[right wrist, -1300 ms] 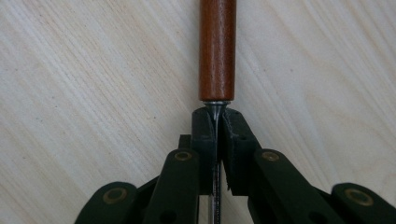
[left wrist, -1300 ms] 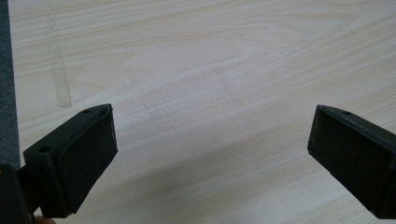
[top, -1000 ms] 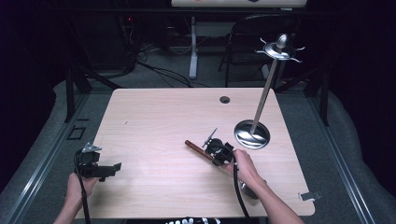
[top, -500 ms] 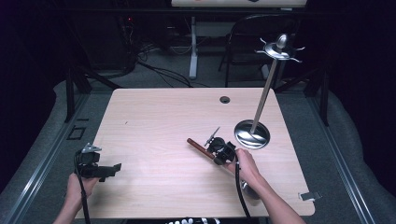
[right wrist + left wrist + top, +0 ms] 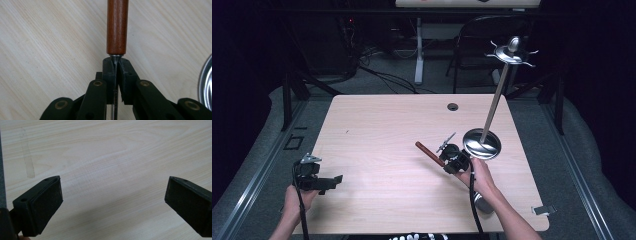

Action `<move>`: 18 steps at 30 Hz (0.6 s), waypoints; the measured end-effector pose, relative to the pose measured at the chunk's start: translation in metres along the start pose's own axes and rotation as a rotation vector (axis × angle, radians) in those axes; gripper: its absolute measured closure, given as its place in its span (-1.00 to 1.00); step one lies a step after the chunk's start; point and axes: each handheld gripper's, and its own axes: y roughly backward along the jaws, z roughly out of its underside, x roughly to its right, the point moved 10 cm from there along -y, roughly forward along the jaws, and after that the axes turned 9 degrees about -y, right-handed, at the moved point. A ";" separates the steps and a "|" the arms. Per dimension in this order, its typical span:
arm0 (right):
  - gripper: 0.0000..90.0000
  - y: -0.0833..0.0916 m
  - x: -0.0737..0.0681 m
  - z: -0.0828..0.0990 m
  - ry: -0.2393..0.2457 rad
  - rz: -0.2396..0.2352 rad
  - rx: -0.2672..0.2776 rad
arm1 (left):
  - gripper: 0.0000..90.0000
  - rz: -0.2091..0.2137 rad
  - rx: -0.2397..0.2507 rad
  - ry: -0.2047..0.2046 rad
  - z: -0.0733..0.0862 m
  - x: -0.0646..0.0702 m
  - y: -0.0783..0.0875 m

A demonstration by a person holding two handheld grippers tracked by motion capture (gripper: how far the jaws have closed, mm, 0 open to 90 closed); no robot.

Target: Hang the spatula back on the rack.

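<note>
My right gripper (image 5: 446, 159) is near the middle of the wooden table (image 5: 382, 125), shut on the thin metal shank of a utensil. The utensil's brown wooden handle (image 5: 427, 152) points up-left from the jaws and lies low over the tabletop. In the right gripper view the pads (image 5: 109, 72) pinch the shank just below the handle (image 5: 117, 25), and my right gripper (image 5: 116, 67) looks straight along it. My left gripper (image 5: 334, 180) rests at the table's front left. Its jaws stand wide apart over bare wood in the left gripper view, with nothing in my left gripper (image 5: 112, 202).
A tall metal stand with a round shiny base (image 5: 482, 144) and hooked top (image 5: 511, 50) sits just right of the right gripper; the base's rim (image 5: 206, 85) shows in the right gripper view. A dark cable hole (image 5: 453, 106) marks the far side of the table. A small metal clip (image 5: 543, 210) lies at the front right corner.
</note>
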 end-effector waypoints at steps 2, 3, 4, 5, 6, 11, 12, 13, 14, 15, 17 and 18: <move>0.88 0.005 0.003 0.000 -0.012 -0.005 0.018 | -0.97 0.004 -0.003 0.000 -0.001 0.002 -0.001; 0.88 0.008 0.004 0.000 -0.022 -0.008 0.034 | -0.97 0.006 -0.006 -0.002 -0.001 0.002 -0.001; 0.88 0.011 0.006 0.000 -0.027 -0.010 0.042 | -0.97 0.005 -0.006 -0.006 -0.001 0.002 -0.002; 0.88 0.014 0.008 0.000 -0.031 -0.012 0.050 | -0.97 0.000 -0.003 -0.005 -0.001 0.002 -0.002; 0.88 0.017 0.010 0.000 -0.037 -0.011 0.059 | -0.97 0.004 -0.008 -0.007 -0.001 0.003 -0.002; 0.88 0.026 0.018 0.001 -0.086 -0.020 0.112 | -0.97 0.006 -0.011 -0.007 0.000 0.002 -0.002; 0.88 0.029 0.022 0.003 -0.071 -0.011 0.100 | -0.97 0.005 -0.014 -0.007 0.000 0.002 -0.002; 0.88 0.030 0.023 0.003 -0.079 -0.007 0.099 | -0.97 0.003 -0.014 -0.008 0.000 0.002 -0.002; 0.88 0.032 0.023 0.004 -0.078 -0.006 0.100 | -0.97 0.003 -0.014 -0.009 0.000 0.002 -0.002; 0.88 0.033 0.024 0.004 -0.073 -0.003 0.104 | -0.97 0.004 -0.013 -0.009 0.000 0.002 -0.001; 0.88 0.036 0.024 0.003 -0.074 -0.001 0.119 | -0.97 0.003 -0.007 -0.009 0.000 0.002 -0.002; 0.88 0.037 0.024 0.002 -0.080 -0.004 0.126 | -0.97 0.004 -0.008 -0.008 0.000 0.002 -0.002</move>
